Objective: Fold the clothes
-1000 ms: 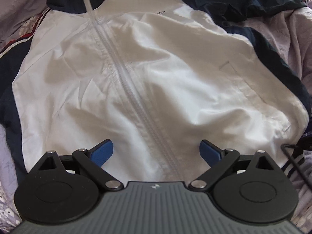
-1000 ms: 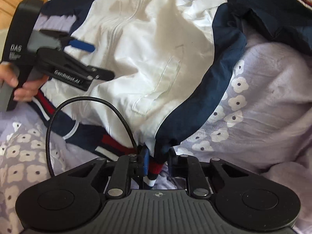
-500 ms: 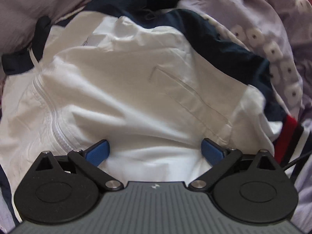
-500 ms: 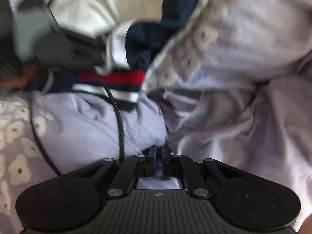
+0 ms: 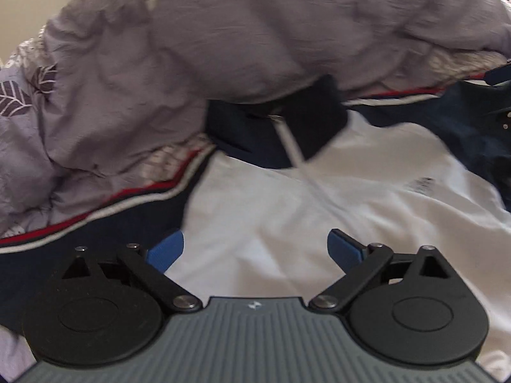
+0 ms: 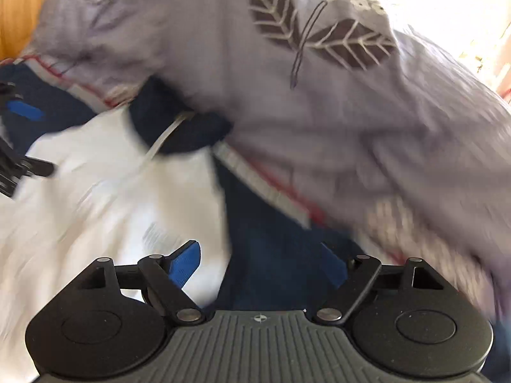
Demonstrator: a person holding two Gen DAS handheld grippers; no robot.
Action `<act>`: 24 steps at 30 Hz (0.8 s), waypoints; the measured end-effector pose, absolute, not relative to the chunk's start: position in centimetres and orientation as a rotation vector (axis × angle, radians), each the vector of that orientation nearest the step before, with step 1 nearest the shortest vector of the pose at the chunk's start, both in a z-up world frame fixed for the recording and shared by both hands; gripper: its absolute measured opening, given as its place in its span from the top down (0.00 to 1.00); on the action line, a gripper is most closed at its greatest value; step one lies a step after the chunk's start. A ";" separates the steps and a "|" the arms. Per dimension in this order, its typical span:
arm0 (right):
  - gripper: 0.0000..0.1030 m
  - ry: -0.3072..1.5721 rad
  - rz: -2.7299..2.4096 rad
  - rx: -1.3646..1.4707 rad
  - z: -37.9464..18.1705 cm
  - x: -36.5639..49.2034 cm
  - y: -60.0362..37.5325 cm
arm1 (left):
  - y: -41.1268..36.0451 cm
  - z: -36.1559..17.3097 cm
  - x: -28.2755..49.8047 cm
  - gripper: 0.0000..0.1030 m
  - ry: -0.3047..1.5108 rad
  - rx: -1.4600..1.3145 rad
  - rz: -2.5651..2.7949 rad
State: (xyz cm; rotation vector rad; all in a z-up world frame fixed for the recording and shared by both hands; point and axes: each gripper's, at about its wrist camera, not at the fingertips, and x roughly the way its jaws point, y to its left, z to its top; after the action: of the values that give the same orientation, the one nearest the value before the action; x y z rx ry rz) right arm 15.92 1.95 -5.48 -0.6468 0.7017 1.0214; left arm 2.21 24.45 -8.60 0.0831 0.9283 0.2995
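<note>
A white and navy zip jacket point(image 5: 303, 210) lies front up on the bed, its dark collar point(image 5: 287, 127) at the far end under a quilt fold. My left gripper point(image 5: 255, 249) hangs open over the white chest panel with nothing between its blue pads. My right gripper point(image 6: 262, 265) is over the jacket's navy shoulder and sleeve point(image 6: 274, 255); its jaws are opening and hold nothing. The right view is motion-blurred. The left gripper's blue pad point(image 6: 24, 110) shows at that view's left edge.
A rumpled lilac quilt point(image 5: 223, 48) with a leaf print point(image 6: 322, 38) is heaped beyond the collar and over the sleeves' red and white stripes point(image 5: 95, 204). A wooden surface point(image 6: 19, 9) shows at the far left of the right view.
Both grippers swung from the jacket's hem up to its collar end. The right gripper, shut on the striped hem corner a second ago, let it go and now stands open.
</note>
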 end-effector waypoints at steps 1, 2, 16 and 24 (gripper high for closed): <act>0.30 0.684 1.020 -0.635 -6.2 17.2 3.9 | 26.0 -9.0 2.8 0.05 0.935 0.072 0.313; 0.40 0.676 1.036 -0.621 -7.2 18.0 5.7 | 26.9 -9.5 3.5 0.05 0.940 0.065 0.322; 0.32 0.649 0.827 -0.423 -18.8 20.6 17.9 | 32.4 -18.6 11.3 0.00 0.856 0.043 0.634; 0.31 0.574 0.900 -0.442 -15.4 16.9 11.6 | 33.0 -16.0 6.8 0.02 0.823 -0.040 0.623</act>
State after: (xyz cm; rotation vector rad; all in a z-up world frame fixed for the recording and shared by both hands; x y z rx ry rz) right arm 16.90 11.57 -15.37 -0.4415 0.5745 0.8997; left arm 6.80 32.99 -16.01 -0.0401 0.8234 0.6230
